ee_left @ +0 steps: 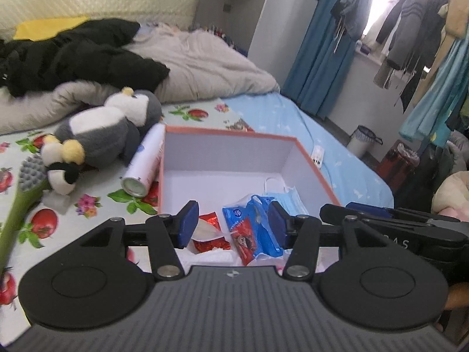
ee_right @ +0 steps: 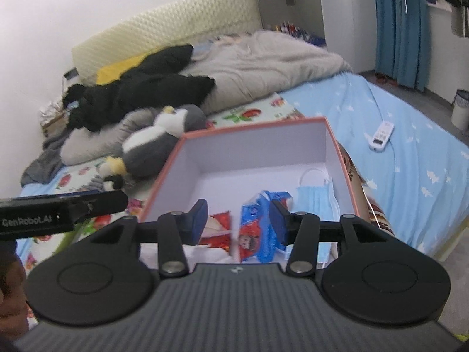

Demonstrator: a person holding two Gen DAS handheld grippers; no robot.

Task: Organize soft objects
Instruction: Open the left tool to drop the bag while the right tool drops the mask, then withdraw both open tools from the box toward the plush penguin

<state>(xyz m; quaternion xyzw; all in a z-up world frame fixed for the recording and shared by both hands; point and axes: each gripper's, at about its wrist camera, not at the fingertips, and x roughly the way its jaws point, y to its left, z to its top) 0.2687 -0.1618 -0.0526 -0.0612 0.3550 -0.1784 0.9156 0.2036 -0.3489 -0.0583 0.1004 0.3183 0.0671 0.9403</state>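
Observation:
An open box with a pink rim [ee_left: 228, 135] [ee_right: 252, 127] stands on the bed. In it lie a blue tissue packet [ee_left: 252, 228] [ee_right: 258, 226], a red and white packet [ee_left: 211, 234] [ee_right: 218, 228] and a blue face mask [ee_left: 285, 198] [ee_right: 313, 199]. My left gripper [ee_left: 233, 224] hovers open above the box's near end, its blue pads apart and holding nothing. Beside it, my right gripper [ee_right: 238, 220] is open and empty over the same spot. A grey and white plush penguin [ee_left: 108, 135] [ee_right: 158, 143] lies left of the box.
A white spray can [ee_left: 146, 161] lies against the box's left wall, with a green brush [ee_left: 26, 187] further left. A black garment [ee_left: 73, 55] and a grey duvet [ee_left: 205, 64] are heaped behind. A white remote [ee_right: 381, 135] rests on the blue sheet at right. A bin [ee_left: 362, 140] stands on the floor.

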